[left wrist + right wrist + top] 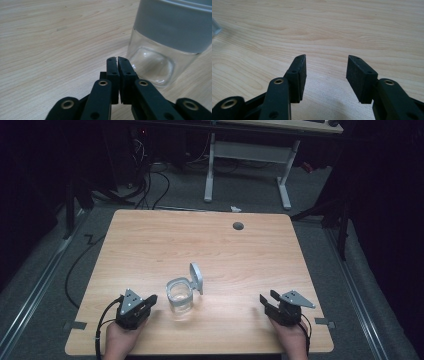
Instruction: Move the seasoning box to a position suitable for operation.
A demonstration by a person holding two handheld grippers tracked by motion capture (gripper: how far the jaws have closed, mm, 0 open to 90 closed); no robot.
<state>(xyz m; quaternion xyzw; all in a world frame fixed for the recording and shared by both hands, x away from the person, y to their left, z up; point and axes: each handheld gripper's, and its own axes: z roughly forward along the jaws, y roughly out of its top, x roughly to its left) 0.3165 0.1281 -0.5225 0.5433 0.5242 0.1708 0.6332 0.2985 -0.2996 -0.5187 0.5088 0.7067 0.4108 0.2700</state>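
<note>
A clear glass jar [180, 297] with a grey collar stands near the front middle of the wooden table [200, 245]; its grey flip lid [197, 277] is swung up and open at the jar's back right. My left gripper [151, 299] rests on the table just left of the jar, jaws shut with nothing between them. In the left gripper view the jar [162, 47] stands close at the upper right of the closed fingertips [117, 60]. My right gripper [266, 298] lies near the front right of the table, open and holding nothing [326, 67].
A round grey cable grommet [238, 225] sits at the table's far right. Beyond the table stands a white desk frame [247, 165] on grey floor, with black cables [150, 185] at the back left. Metal rails [35, 290] run along both sides.
</note>
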